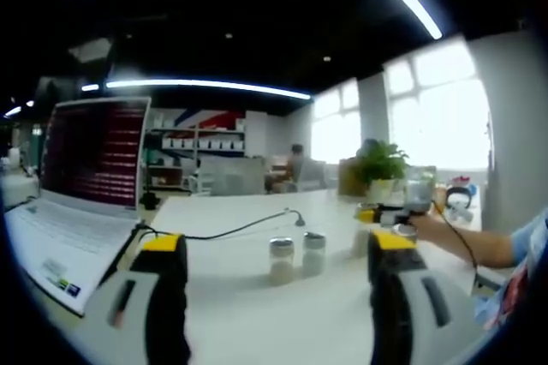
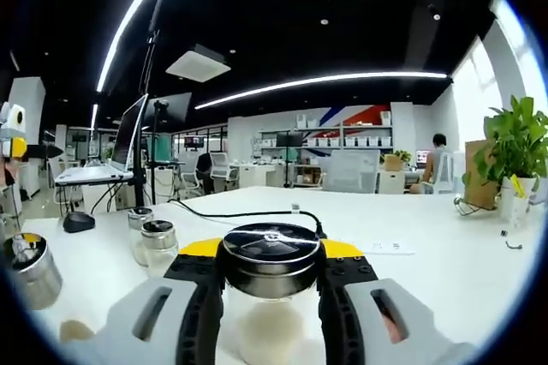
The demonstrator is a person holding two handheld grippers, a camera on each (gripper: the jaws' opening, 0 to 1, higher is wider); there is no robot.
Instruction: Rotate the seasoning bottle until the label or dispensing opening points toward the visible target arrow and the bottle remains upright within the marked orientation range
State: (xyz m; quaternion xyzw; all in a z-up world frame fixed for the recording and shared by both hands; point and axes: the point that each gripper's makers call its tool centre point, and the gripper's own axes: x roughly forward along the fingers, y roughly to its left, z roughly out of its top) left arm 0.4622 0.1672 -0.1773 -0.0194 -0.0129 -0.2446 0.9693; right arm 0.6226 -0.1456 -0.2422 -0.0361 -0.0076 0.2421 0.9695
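Right gripper (image 2: 271,309) holds the seasoning bottle (image 2: 269,284) upright on the white table (image 2: 428,271), jaws closed on its glass just under the cap. Left gripper (image 1: 276,296) hangs wide open, facing two jars (image 1: 291,258). No arrow legible, so the turn seems underway; next, twist without tipping.

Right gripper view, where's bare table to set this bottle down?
Bare white table lies to the right of the held bottle, between the black cable and the potted plant. The left side is crowded: two small shakers and a steel-lidded jar. The right tongs are shut on the bottle.
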